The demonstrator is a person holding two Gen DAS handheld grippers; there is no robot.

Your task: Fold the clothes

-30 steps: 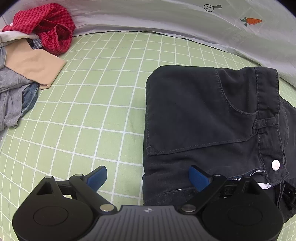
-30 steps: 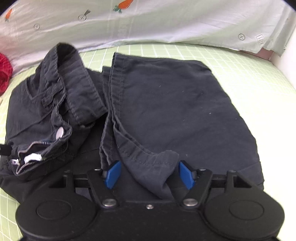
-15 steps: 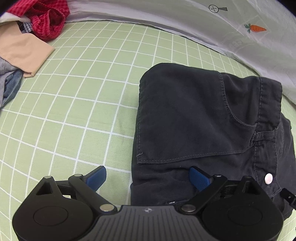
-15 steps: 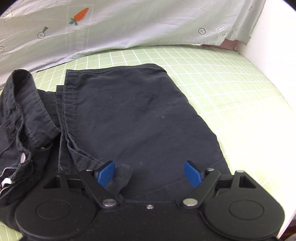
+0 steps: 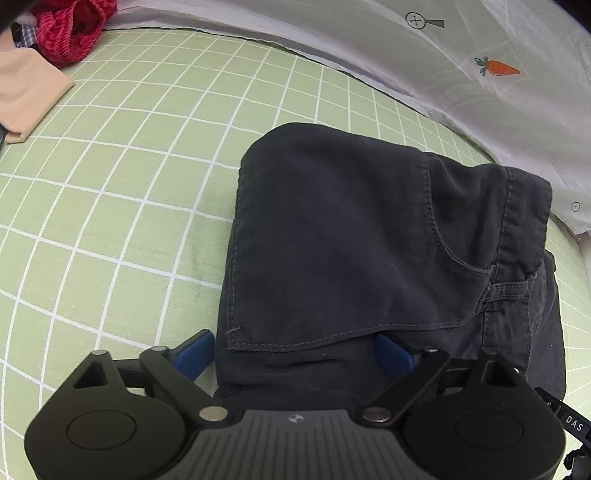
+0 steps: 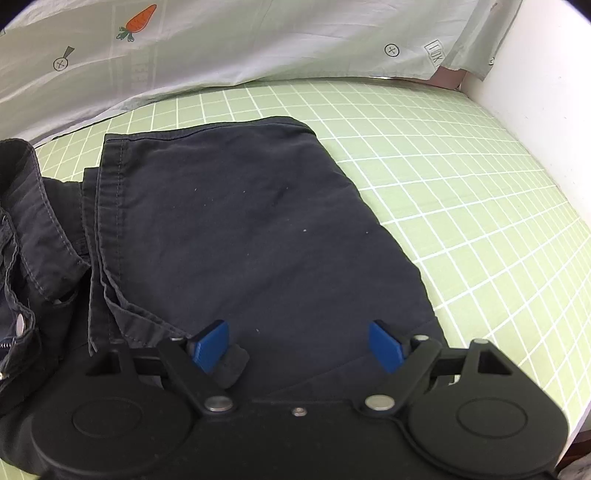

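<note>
Since the earlier frames the right gripper (image 6: 301,347) has let go of the hem fold it pinched and spread its jaws wide, while the left gripper (image 5: 293,356) has slid right so the red checked garment (image 5: 70,33) and beige cloth (image 5: 26,92) sit further into the upper left corner. Both grippers now hold nothing, the left one wide open and straddling the near left edge of the dark trousers (image 5: 351,240), probably to square up the fold. Centre frame in both views, the trousers lie folded on the green grid bed sheet (image 6: 461,184), waistband at lower left of the right view.
</note>
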